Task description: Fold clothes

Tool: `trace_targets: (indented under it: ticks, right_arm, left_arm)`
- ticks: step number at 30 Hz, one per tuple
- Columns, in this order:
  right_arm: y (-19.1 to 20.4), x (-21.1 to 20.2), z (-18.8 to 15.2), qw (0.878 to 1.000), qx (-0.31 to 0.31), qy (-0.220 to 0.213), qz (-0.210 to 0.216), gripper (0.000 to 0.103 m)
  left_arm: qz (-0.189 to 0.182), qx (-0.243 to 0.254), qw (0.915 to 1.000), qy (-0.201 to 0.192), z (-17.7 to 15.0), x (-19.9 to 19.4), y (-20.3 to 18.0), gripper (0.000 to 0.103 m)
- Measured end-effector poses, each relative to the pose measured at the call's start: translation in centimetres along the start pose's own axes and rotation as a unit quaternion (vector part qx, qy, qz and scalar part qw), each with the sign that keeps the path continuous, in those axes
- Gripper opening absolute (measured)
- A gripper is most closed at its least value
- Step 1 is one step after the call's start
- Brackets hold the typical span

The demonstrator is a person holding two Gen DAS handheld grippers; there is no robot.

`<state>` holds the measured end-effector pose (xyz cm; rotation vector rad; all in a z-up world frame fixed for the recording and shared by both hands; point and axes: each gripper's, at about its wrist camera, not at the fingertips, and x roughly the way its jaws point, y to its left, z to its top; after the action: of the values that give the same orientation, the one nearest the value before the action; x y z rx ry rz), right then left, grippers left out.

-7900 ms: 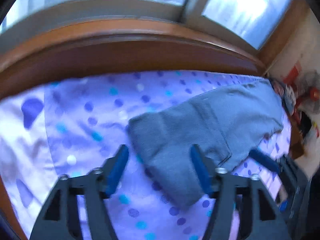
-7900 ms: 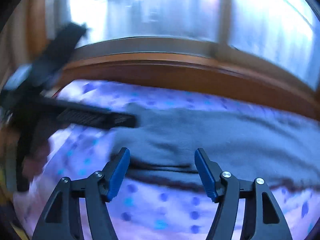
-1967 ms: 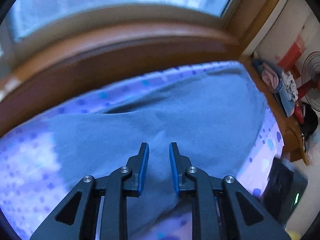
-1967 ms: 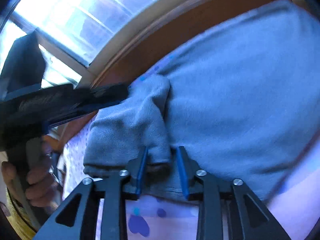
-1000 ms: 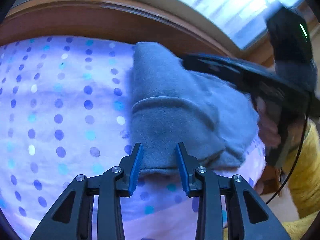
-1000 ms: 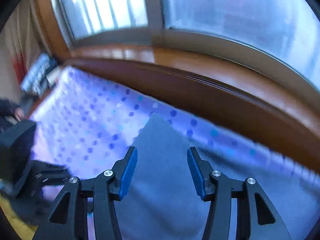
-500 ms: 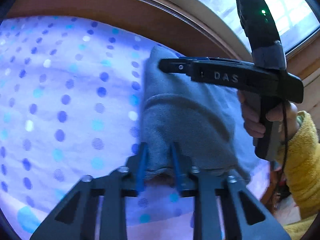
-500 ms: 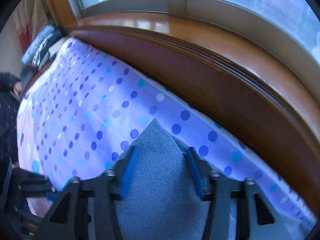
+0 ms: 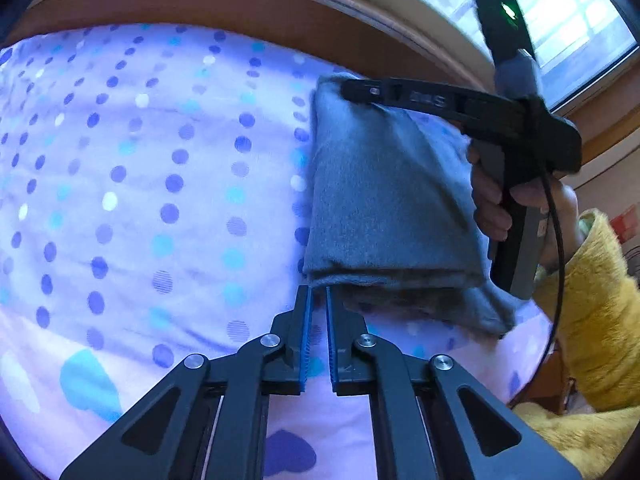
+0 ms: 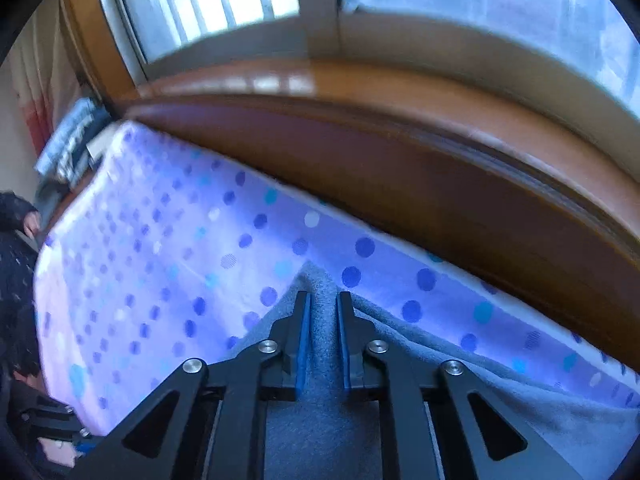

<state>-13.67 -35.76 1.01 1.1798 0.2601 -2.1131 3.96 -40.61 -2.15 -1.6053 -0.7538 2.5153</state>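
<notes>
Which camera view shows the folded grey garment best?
The left wrist view: the grey garment lies there whole, as a folded bundle on the dotted sheet. The right wrist view shows only one corner between its fingers.

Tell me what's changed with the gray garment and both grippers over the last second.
Both grippers closed: the left gripper at the near corner of the gray garment, still closing; the right gripper pinching the far corner. The garment stays folded on the dotted sheet.

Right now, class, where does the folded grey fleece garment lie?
In the left wrist view, the folded grey fleece garment lies right of centre on the purple dotted bedsheet, below the brown wooden window ledge.
</notes>
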Motion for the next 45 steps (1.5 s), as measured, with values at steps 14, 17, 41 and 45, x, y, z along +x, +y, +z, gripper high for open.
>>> trace_targets:
  ticks: [14,17,41,45]
  right_arm:
    - [1.0,-5.2,-10.6,0.996,0.083,0.001,-0.018,0.039]
    - [-0.1,-4.3,-11.6,0.994,0.107,-0.011,-0.006,0.038]
    - [0.2,-10.0,-10.9,0.983,0.116,-0.052,-0.133,0.052]
    - [6.4,-10.7,-13.1,0.983,0.074,-0.057,-0.158,0.064]
  left_arm:
    - [-0.026,0.144,0.9889,0.024,3.3,3.9,-4.8,0.012]
    - [-0.033,0.140,0.9885,0.047,2.6,4.6,-3.8,0.012]
    - [-0.015,0.192,0.9806,0.034,6.2,3.8,-1.9,0.028]
    - [-0.004,0.209,0.9774,0.028,8.1,4.1,-1.9,0.029]
